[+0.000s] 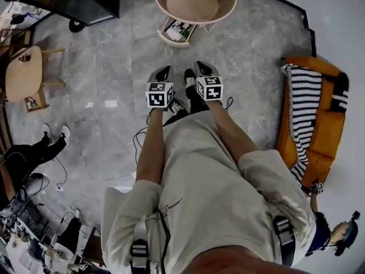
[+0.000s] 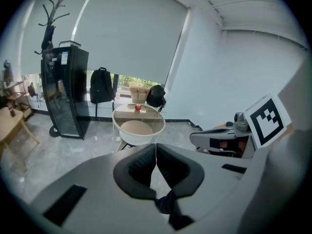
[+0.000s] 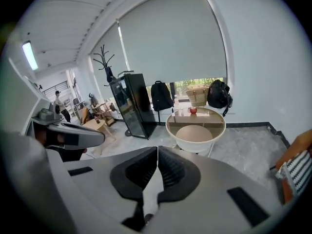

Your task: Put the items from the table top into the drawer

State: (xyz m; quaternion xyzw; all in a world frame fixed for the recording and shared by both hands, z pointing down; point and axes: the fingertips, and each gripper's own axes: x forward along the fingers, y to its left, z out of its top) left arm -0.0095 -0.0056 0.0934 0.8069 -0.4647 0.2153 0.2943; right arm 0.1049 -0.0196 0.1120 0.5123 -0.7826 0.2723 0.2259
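A round, cream-rimmed glass table (image 1: pixel 231 7) stands on the floor ahead of me. A small red item (image 2: pixel 138 107) rests on its far side and also shows in the right gripper view (image 3: pixel 193 110). Beneath the table an open drawer (image 1: pixel 175 32) sticks out toward me with white and green things inside. My left gripper (image 1: pixel 162 74) and right gripper (image 1: pixel 202 70) are held side by side in the air, well short of the table. In both gripper views the pads meet with nothing between them: left gripper (image 2: pixel 156 147), right gripper (image 3: pixel 157 152).
An orange sofa with a striped blanket (image 1: pixel 319 113) is on the right. A tall black cabinet (image 2: pixel 63 91) and a black backpack (image 2: pixel 101 86) stand by the window. A small wooden table (image 1: pixel 23 73) and another person's legs (image 1: pixel 34 147) are at the left.
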